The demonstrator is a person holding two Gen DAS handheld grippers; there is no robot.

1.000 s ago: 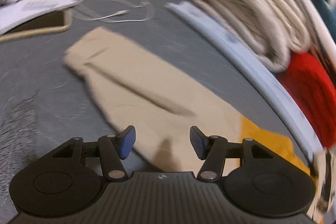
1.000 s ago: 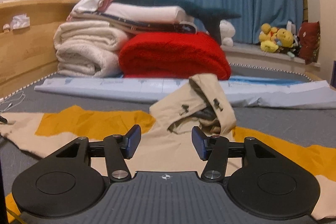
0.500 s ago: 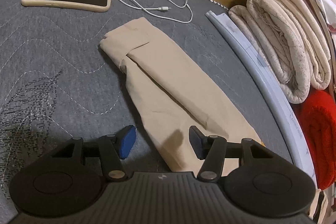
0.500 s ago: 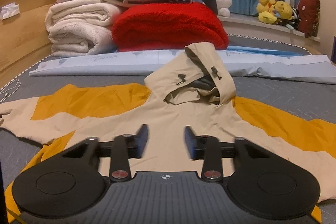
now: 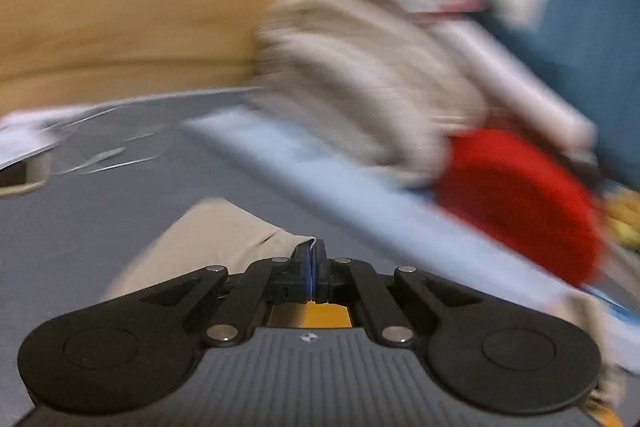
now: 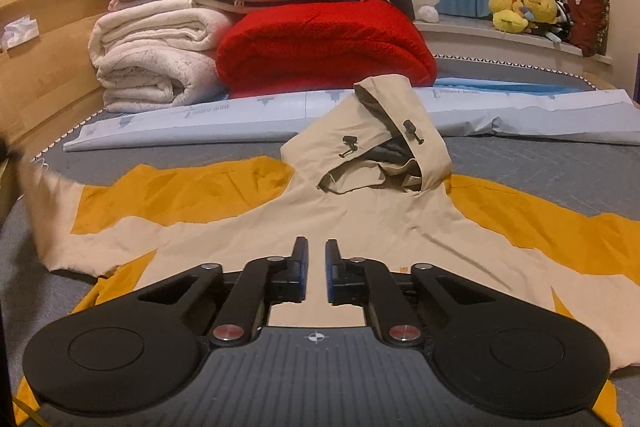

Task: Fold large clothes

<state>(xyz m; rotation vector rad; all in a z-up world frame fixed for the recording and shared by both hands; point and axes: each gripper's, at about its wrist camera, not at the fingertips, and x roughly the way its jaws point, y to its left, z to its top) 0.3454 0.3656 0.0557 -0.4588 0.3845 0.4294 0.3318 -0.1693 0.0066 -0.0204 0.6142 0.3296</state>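
The beige-and-mustard hooded jacket (image 6: 360,219) lies spread on the grey quilted bed (image 6: 560,163), hood toward 12 o'clock. The left gripper (image 5: 310,255) has just closed, fingers pinching the beige sleeve cuff (image 5: 224,239); the sleeve fold is in hand. The right gripper (image 6: 316,259) has narrowed to a slit over the jacket's back, pinching nothing visible. Next, likely carrying the sleeve across the body.

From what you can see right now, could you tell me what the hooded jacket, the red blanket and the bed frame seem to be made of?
Hooded jacket: thin woven cloth, matte beige with mustard panels; it creases sharply, so perhaps cotton or a light shell fabric.
Red blanket: thick fleece or plush, judging by its fuzzy, nubby surface.
Bed frame: light wood with visible grain and a smooth finish, possibly veneer.
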